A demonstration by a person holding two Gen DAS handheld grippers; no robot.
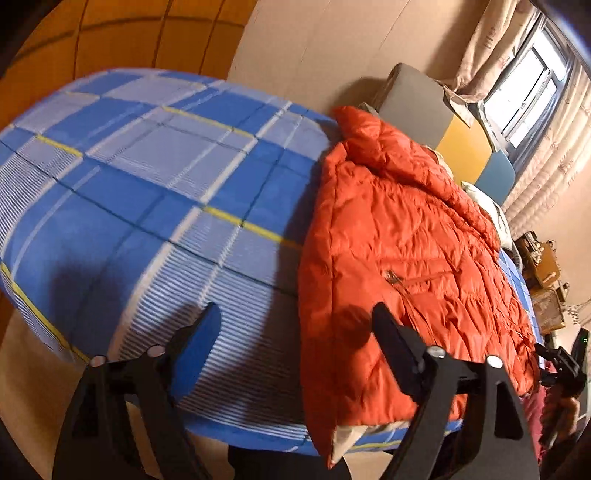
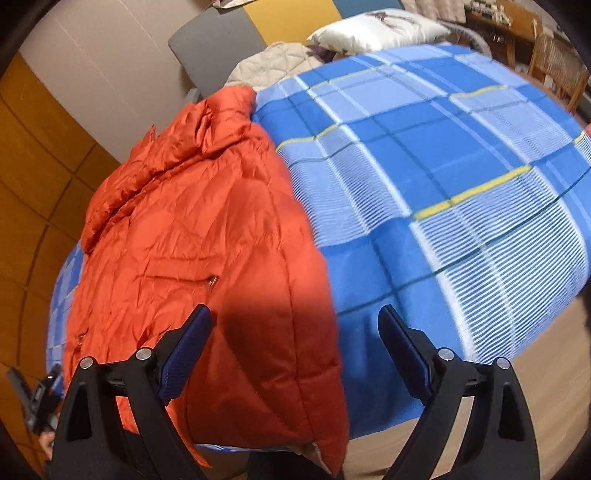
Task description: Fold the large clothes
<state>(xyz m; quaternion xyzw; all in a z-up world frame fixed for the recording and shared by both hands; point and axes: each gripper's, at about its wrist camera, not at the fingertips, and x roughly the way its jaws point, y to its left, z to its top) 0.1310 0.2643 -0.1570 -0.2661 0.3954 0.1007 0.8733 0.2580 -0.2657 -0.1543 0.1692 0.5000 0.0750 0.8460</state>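
The bed (image 2: pixel 461 177), covered with a blue checked sheet with yellow lines, stood in a room with orange wooden panels (image 1: pixel 122 33), a curtained window (image 1: pixel 528 85) and a white pillow (image 2: pixel 376 29). The puffy orange quilted jacket (image 1: pixel 406 240) lay on it, seemingly folded once lengthwise; more folds probably remained. The left gripper (image 1: pixel 295 328) and the right gripper (image 2: pixel 295 328) hung above its near hem, jaws apart, holding nothing.

Orange puffer jacket (image 1: pixel 402 240), folded lengthwise, flat on the plaid bedspread (image 1: pixel 155 177)
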